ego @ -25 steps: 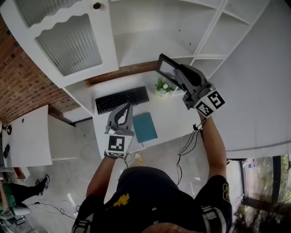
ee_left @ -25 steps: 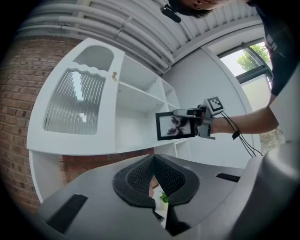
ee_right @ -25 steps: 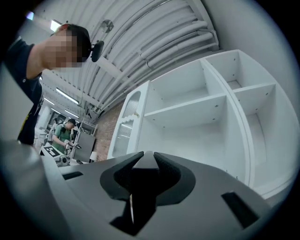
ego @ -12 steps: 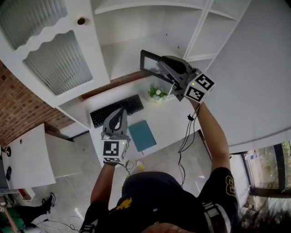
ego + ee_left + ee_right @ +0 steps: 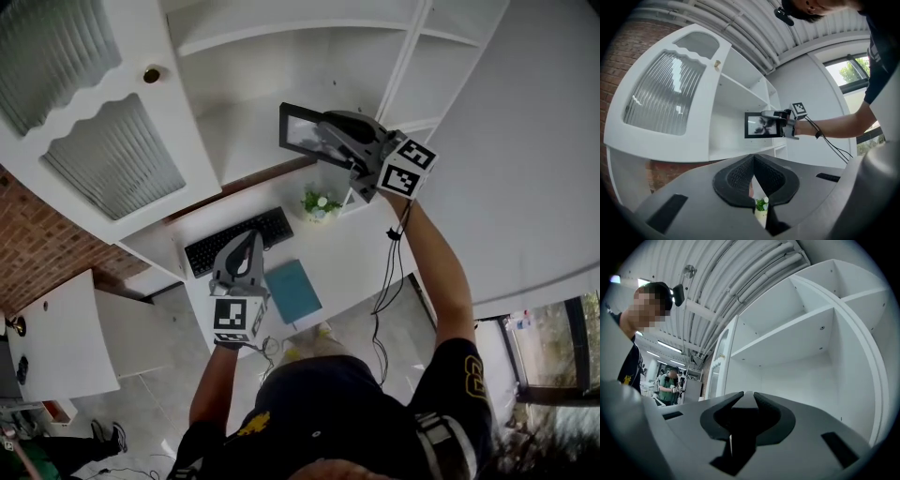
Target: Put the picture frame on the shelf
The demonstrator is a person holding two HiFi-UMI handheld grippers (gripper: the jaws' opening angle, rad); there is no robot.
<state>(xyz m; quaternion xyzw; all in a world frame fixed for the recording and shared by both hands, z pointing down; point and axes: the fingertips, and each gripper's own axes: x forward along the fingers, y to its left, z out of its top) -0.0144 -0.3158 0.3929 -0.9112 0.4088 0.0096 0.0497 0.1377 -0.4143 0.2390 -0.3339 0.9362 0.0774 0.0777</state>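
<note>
Picture frame (image 5: 300, 131) is up in the air, clamped at one side edge between the fingers of the right gripper (image 5: 330, 139), which holds it upright in front of the open white shelf (image 5: 733, 151). In the left gripper view the frame (image 5: 763, 125) hangs above the floor of the lower open bay, clear of the board and not yet resting on anything. The right gripper view shows a dark edge pinched between its fingers, which is most likely the frame's rim, though that view is too dim to be sure. The left gripper (image 5: 249, 240) sits low over the table (image 5: 366, 253), near the keyboard (image 5: 239, 239) and the teal notebook (image 5: 292, 289), its fingers together and holding nothing.

The step in hand looks like the carry to the shelf, with the placing yet to come. The next move calls for bringing the frame further into the bay, lowering it until its bottom edge meets the board, and keeping it square so that it stands rather than tips. Only then should the right fingers let go.
</note>
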